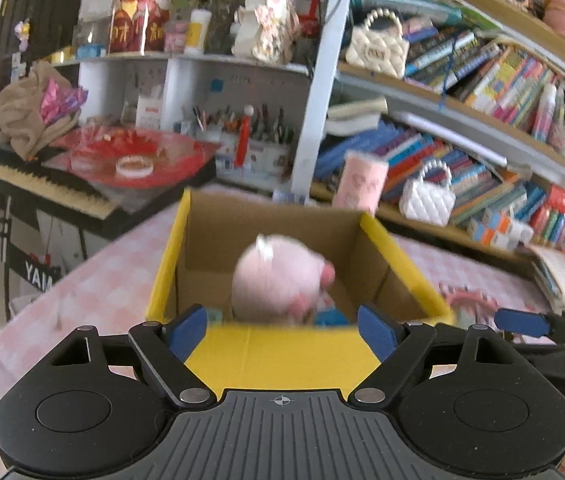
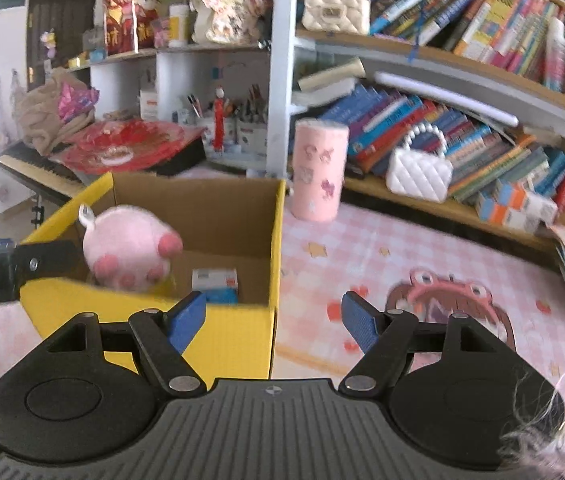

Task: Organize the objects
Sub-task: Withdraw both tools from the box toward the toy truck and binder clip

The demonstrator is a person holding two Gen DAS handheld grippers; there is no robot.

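A pink plush toy is blurred in mid-air inside the open yellow cardboard box, just past my left gripper, which is open and empty above the box's near rim. In the right wrist view the plush hangs at the box's left side, free of the left gripper's finger. A small blue and white carton lies on the box floor. My right gripper is open and empty at the box's near right corner.
A pink cylinder container stands on the pink checked tablecloth right of the box. A pink monster-face mat lies ahead of the right gripper. Bookshelves with white handbags line the back; a keyboard stands left.
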